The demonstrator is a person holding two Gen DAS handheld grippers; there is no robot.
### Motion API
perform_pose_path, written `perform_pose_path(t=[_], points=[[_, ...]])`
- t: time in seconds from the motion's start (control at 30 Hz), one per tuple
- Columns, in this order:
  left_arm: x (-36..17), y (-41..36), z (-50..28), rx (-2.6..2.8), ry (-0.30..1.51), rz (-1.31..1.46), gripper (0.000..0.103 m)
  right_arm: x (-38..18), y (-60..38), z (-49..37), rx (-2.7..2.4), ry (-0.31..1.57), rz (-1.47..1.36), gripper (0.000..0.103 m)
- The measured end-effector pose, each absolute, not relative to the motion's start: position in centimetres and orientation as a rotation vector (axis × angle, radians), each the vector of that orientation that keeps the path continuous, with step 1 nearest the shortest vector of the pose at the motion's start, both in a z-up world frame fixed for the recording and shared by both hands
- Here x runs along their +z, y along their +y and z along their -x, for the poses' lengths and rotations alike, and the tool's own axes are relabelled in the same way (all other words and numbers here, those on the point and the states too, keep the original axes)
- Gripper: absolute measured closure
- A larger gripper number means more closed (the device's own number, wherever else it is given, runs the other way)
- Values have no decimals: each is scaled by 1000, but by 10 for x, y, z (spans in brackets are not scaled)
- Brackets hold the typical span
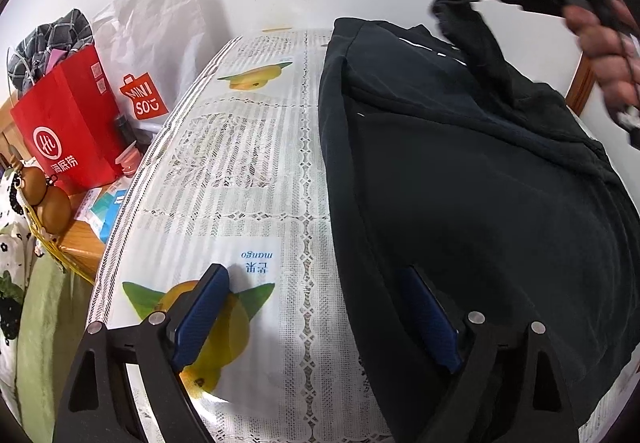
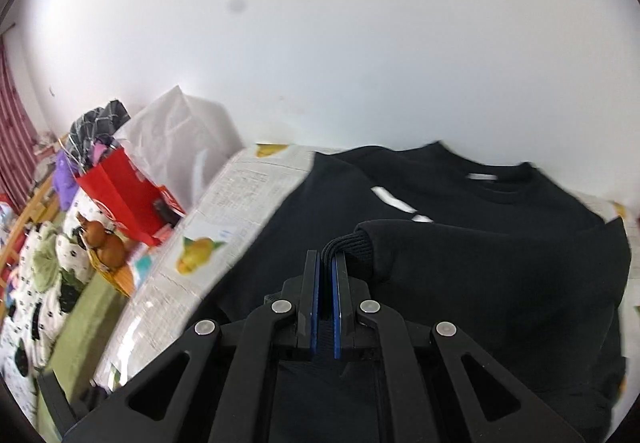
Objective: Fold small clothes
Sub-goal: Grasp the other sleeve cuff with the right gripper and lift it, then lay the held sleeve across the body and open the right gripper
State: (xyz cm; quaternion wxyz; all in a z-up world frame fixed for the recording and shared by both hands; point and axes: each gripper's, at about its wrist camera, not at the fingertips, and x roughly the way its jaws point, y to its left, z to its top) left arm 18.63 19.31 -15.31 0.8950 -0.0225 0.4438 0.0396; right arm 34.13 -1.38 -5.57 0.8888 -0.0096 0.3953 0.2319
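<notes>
Blue-padded jaws of the left gripper (image 1: 316, 317) are standing wide apart low over the table, with nothing clamped between them: one finger (image 1: 200, 317) is hovering over a printed mango on the lace-patterned tablecloth (image 1: 248, 171), while the other finger (image 1: 428, 317) is lying over the near hem of the black sweatshirt (image 1: 460, 203), pads pressing on nothing. In the right wrist view, the right gripper (image 2: 328, 263) is showing its jaws drawn almost fully together, pinching the ribbed cuff (image 2: 352, 245) of one sleeve (image 2: 460, 243) and holding it raised above the body of the garment. The sweatshirt is lying spread on the tablecloth, occupying the right portion of the table in the left wrist view, with its neckline (image 2: 484, 179) pointing toward the far wall and a white stripe (image 2: 394, 203) showing on the chest. From the left wrist view, a hand (image 1: 604, 55) is gripping the right tool near the upper right corner, blurred, with the sleeve hanging from it down to the garment. Beyond the table's left edge, a red paper bag (image 1: 68, 123) is standing on a wooden surface, with checked fabric (image 1: 52, 43) protruding from its top, and a white carrier bag (image 1: 156, 39) is leaning just behind it against the white wall (image 2: 320, 63).
</notes>
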Motion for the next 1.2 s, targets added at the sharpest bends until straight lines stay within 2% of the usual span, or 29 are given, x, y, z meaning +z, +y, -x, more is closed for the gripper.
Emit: perform_pose_path(t=[0.07, 0.27, 0.37, 0.77, 0.83, 0.97, 1.2], points=[[-154, 194, -187, 77, 923, 48, 12, -63, -2, -351, 491, 834, 4, 97], [-154, 193, -187, 77, 924, 44, 12, -73, -11, -346, 572, 826, -36, 77], [-151, 194, -189, 85, 940, 49, 13, -73, -44, -328, 510, 784, 25, 71], [-101, 163, -225, 88, 856, 16, 16, -111, -241, -271, 131, 870, 59, 71], [-93, 155, -237, 96, 831, 5, 18, -123, -269, -269, 101, 901, 20, 73], [-88, 145, -264, 96, 821, 7, 26, -147, -303, -274, 75, 952, -45, 83], [-94, 141, -311, 72, 845, 68, 36, -161, -307, -288, 66, 927, 33, 84]])
